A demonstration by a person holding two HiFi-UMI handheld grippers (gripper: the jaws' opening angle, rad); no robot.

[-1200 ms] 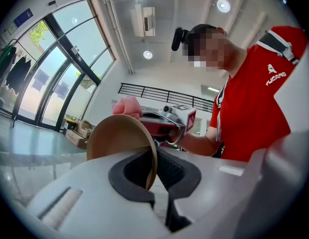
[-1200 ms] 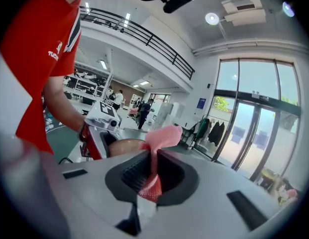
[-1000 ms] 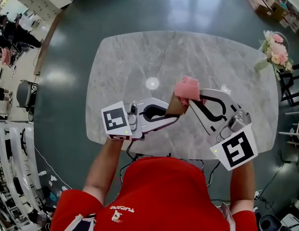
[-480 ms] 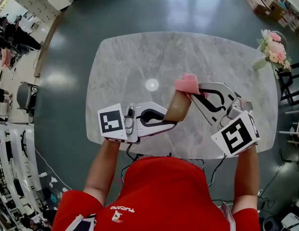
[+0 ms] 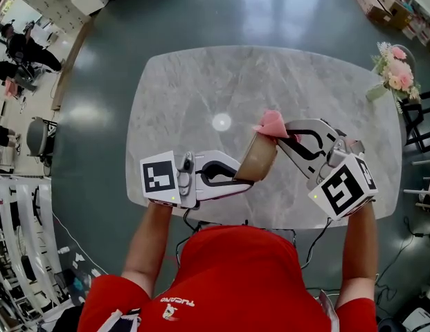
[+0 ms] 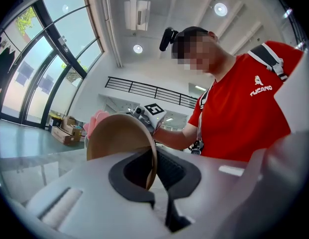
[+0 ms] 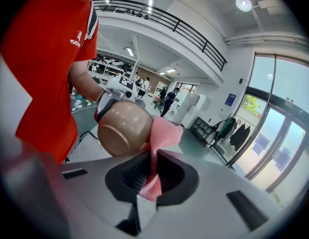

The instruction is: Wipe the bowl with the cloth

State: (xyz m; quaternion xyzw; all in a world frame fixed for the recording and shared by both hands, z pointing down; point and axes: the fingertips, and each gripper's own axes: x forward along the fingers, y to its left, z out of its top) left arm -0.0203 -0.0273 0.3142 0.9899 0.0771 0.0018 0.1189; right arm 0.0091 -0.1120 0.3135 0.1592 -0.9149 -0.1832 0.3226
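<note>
A brown bowl [image 5: 258,159] hangs tilted above the table's near edge, its rim pinched in my left gripper [image 5: 242,176]. In the left gripper view the bowl [image 6: 118,137] stands on edge between the shut jaws of that gripper [image 6: 153,177]. My right gripper [image 5: 284,136] is shut on a pink cloth [image 5: 273,124], which lies against the bowl's far rim. The right gripper view shows the cloth [image 7: 162,132] clamped in this gripper [image 7: 150,177] and pressed on the bowl's rounded outside [image 7: 124,128].
Both grippers are over the grey marble table [image 5: 201,88], near its front edge. A bunch of pink flowers [image 5: 394,70] stands at the far right corner. A bright ceiling-light reflection [image 5: 221,122] shows on the tabletop. Dark floor surrounds the table.
The right gripper has slid right and lower in the picture, and the cloth now covers less of the bowl. The bowl shows more of its brown side; the left gripper shifted slightly left.
</note>
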